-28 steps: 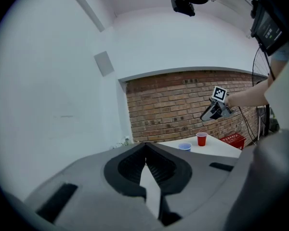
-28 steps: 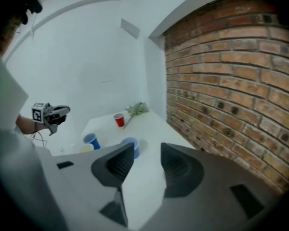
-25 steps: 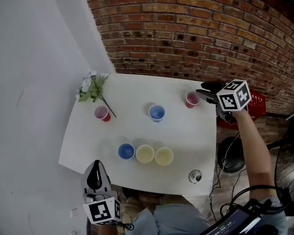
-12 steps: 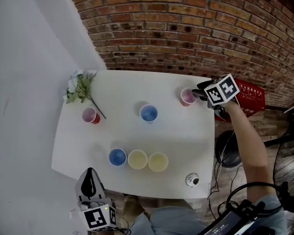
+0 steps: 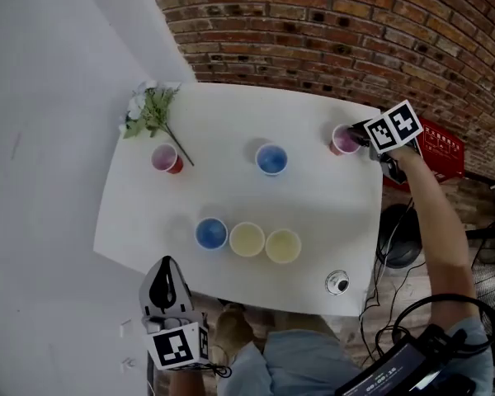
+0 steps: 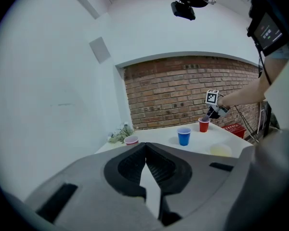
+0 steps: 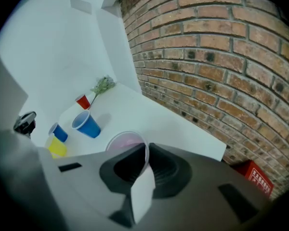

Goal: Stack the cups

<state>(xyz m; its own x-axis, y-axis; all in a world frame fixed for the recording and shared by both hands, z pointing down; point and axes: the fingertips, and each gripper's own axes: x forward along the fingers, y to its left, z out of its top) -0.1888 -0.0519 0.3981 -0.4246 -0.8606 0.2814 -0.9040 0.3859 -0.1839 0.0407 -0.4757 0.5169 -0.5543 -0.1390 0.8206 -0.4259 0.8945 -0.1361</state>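
One red cup (image 7: 124, 141) has its rim pinched in the right gripper (image 7: 147, 151) jaws, just closed; left gripper (image 6: 145, 147) jaws touch, empty.

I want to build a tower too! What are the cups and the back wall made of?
Cups: probably thin plastic. They look smooth and evenly coloured, with thin rims. Wall: rough red brick, with paler mortar lines between the bricks.

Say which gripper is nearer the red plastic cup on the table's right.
Right. The right gripper just closed on the red plastic cup's rim; the left gripper hangs off the white table's near edge.
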